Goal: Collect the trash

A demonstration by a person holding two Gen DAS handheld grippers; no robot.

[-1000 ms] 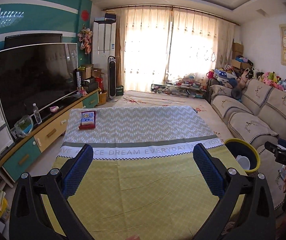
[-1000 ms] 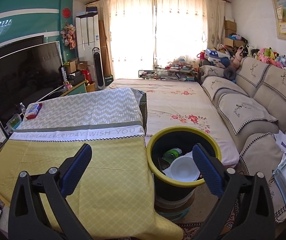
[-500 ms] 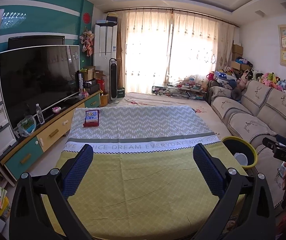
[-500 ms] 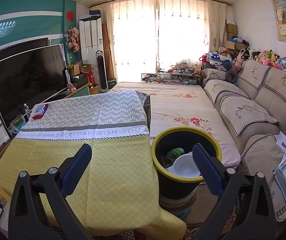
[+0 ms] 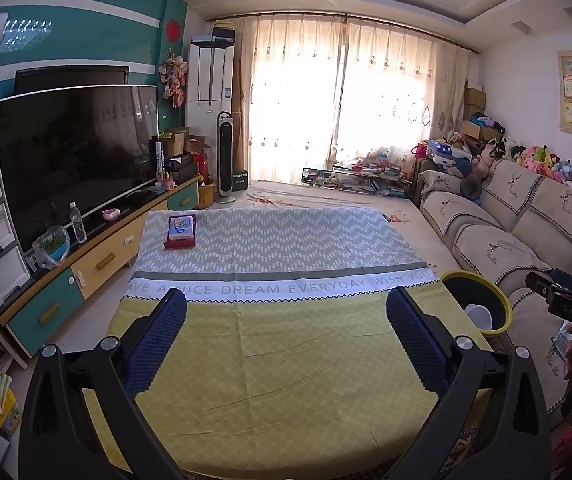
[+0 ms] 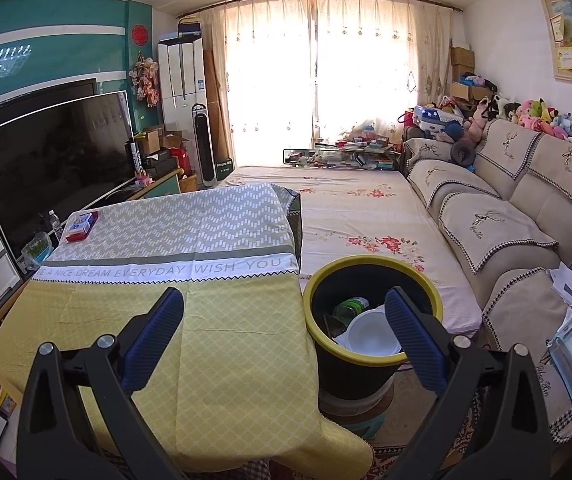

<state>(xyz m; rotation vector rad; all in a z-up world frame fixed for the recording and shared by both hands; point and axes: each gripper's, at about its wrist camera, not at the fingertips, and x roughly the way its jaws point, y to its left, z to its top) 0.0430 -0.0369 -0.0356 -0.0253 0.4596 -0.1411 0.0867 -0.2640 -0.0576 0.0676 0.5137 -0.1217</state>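
Both my left hand-held gripper (image 5: 286, 320) and right hand-held gripper (image 6: 284, 320) gape wide, empty. Trash — a white bowl (image 6: 371, 338) — sits in the bin (image 6: 365, 264) under my right pad; collecting looks nearly finished.

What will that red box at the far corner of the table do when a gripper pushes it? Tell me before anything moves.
The red box lies flat on the tablecloth, so it will probably slide rather than tip or roll. It looks like thin card, likely light and easily dented. The loose cloth may bunch up ahead of it. Both grippers are open and far from it.
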